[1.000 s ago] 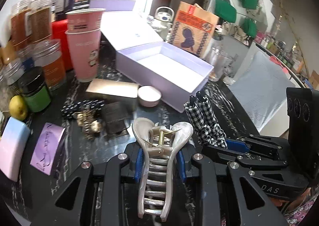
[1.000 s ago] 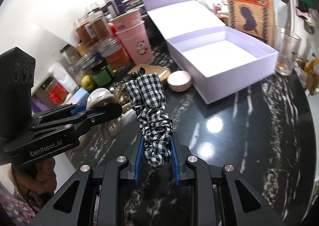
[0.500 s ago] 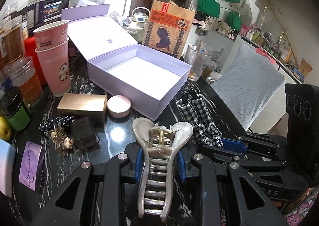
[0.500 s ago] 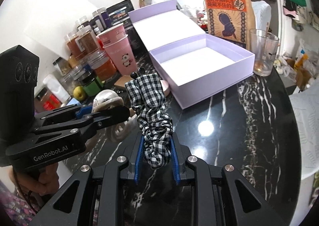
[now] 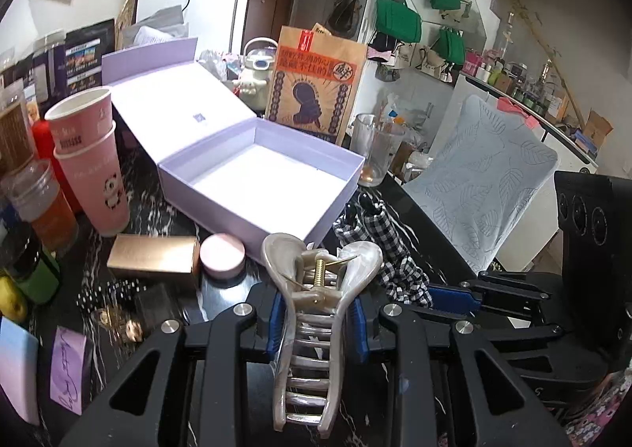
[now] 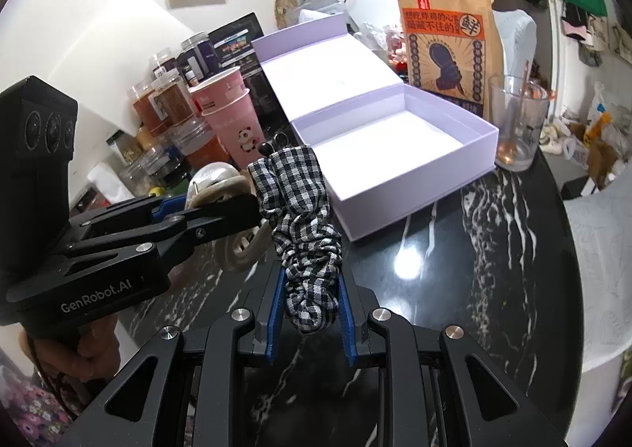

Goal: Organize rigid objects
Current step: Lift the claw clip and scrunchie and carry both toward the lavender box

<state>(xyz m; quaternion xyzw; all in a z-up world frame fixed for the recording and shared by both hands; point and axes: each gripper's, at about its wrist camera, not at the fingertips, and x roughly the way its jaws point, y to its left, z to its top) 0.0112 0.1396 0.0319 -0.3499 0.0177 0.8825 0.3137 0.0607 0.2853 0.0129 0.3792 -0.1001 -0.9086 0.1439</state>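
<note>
Left tongs clenched on pearly hair claw, right tongs on checked scrunchie; best carried over lavender box rim, lowered inside, then released.

The open box sits on the worktop, its lid folded back behind it. Stacked cups stand to the left of the box, with jars further left toward the worktop's left edge. A flat case and a round compact lie side by side just in front of the box's front-left wall. A paper bag stands behind the box. A glass stands to the right of the box, near the worktop's right edge. A card lies near the front-left corner.
</note>
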